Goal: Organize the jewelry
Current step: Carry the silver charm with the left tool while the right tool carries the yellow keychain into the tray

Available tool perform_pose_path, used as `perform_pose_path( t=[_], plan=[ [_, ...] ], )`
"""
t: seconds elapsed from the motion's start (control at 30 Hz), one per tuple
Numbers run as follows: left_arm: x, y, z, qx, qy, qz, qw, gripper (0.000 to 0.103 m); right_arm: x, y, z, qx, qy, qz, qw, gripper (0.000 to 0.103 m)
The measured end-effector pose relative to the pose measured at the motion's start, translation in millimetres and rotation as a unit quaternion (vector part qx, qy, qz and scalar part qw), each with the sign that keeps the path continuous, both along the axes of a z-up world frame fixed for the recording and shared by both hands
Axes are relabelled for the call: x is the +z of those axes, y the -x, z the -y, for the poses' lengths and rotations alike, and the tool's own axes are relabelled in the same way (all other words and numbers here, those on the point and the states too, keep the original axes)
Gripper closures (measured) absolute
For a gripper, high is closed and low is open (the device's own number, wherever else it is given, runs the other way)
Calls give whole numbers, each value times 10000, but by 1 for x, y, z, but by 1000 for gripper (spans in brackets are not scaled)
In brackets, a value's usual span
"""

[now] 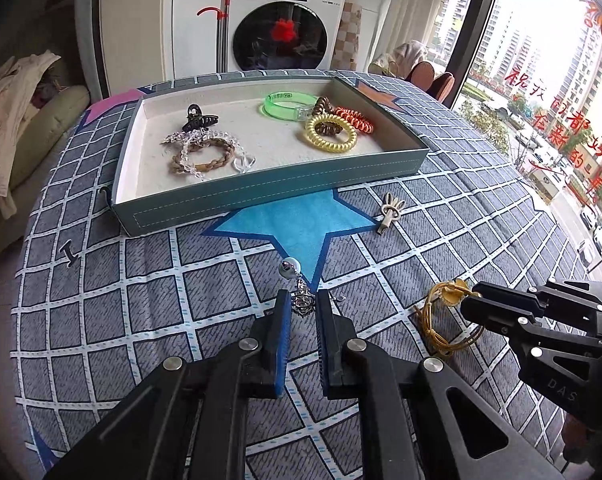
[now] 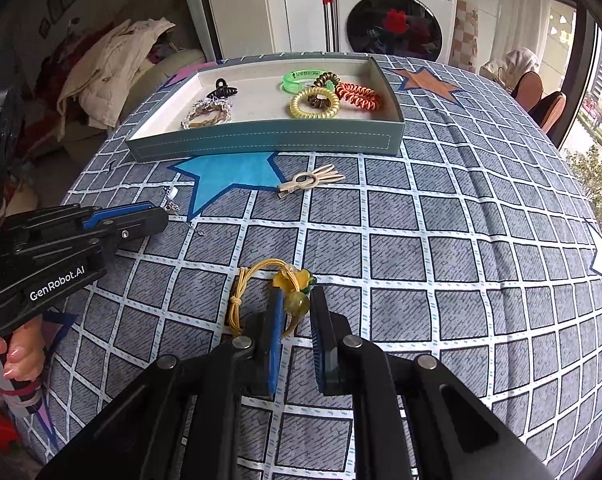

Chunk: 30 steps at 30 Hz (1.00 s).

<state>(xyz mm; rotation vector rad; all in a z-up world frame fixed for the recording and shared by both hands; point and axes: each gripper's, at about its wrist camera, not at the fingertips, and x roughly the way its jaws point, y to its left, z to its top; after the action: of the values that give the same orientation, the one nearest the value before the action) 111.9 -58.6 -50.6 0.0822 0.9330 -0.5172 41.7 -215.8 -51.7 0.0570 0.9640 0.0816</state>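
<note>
Jewelry lies in two places: some inside a long grey-blue cardboard tray (image 1: 277,192) with a white inside, and some loose on the grey checked cloth (image 1: 141,300) with a big blue star (image 1: 301,224) on it.

Inside the tray sit a black claw hair clip (image 1: 200,119), a brown braided bracelet (image 1: 203,156) tangled with a clear bead chain (image 1: 189,160), a see-through green bangle (image 1: 287,106), a yellow coil hair tie (image 1: 331,134), a brown coil hair tie (image 1: 328,128) and an orange coil hair tie (image 1: 355,118).

On the cloth, just in front of the tray, lies a cream bow-shaped hair clip (image 2: 311,180).

The left gripper (image 1: 303,306) has its two blue-padded fingers close around a sparkly silver charm chain with a pale round bead (image 1: 297,284). The chain sits right between the tips, but I cannot tell if they squeeze it.

The right gripper (image 2: 295,304) points at a yellow cord bracelet with a yellow flower and a round bead (image 2: 261,292). The round bead sits between its tips, with a small gap beside it, so the fingers look a little spread.

A white washing machine (image 1: 285,24) stands behind the table.
</note>
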Motion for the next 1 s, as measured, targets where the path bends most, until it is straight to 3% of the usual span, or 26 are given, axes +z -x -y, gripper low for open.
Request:
perform_pose_path(
  t=[1.0],
  plan=[
    [50, -35, -31, 527, 179, 514, 9971, 71, 64, -61, 6, 73, -354, 557, 9978, 88]
  ],
)
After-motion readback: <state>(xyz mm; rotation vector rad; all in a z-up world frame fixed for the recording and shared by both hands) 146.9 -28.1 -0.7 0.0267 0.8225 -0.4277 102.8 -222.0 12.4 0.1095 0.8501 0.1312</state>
